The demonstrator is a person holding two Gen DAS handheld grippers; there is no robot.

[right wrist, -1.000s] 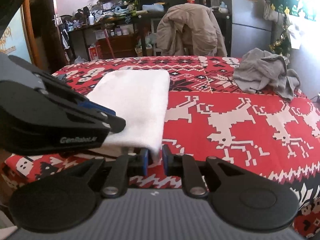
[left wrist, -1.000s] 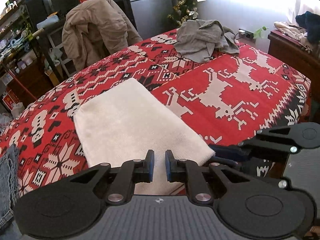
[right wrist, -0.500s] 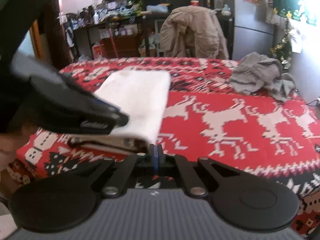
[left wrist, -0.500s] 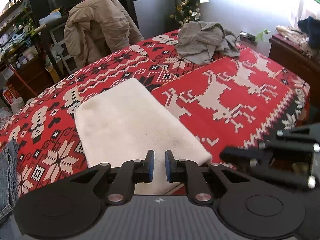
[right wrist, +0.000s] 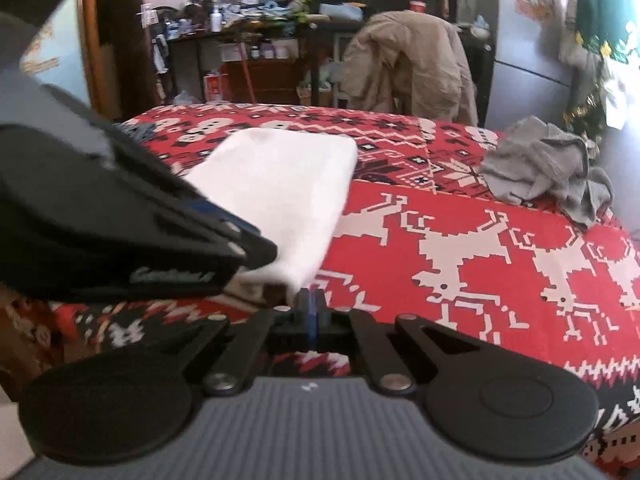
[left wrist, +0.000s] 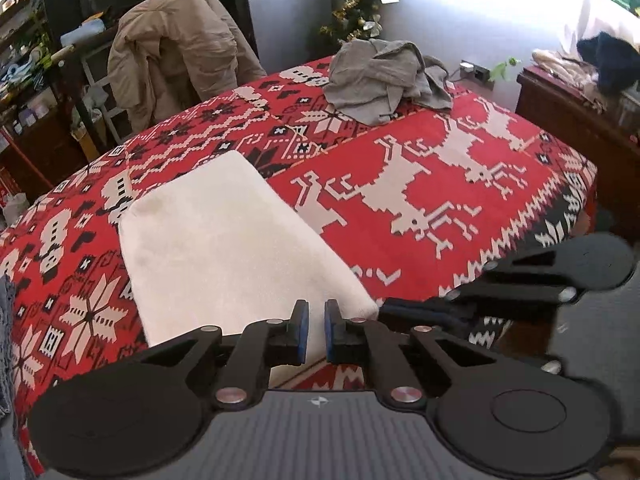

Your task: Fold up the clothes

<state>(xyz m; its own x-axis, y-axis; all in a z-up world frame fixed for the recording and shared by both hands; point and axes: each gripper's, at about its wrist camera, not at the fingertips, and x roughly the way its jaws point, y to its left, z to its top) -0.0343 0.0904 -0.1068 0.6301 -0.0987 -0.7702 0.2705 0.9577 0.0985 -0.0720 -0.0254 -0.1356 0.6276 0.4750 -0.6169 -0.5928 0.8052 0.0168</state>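
**Folded white cloth at the near edge, both grippers at its front**

So here's where we're at. The white folded cloth (left wrist: 224, 240) lies flat on the red patterned tablecloth (left wrist: 400, 152), on the left part of the table, with its near end right at the table's front edge. The rumpled grey garment (left wrist: 380, 76) sits well apart from it, at the far right corner. A beige jacket (left wrist: 172, 48) hangs over a chair behind the table, and a bit of denim (left wrist: 6, 320) peeks in at the far left.

The left gripper (left wrist: 312, 332) hangs over the near edge of the white cloth. Its jaws have just been closing, but there's a narrow gap between the blue pads (left wrist: 301, 330). We see white fabric through that gap, and we can't see the pads pressing on anything. From the right wrist view it's blurred, so that's no help.

The right gripper (right wrist: 309, 312) is clenched tight, pads flat together, and we can't see anything caught between them. Its tips sit just beside the cloth's near right corner, down at the table edge. Whether they actually touch the corner, we can't tell.
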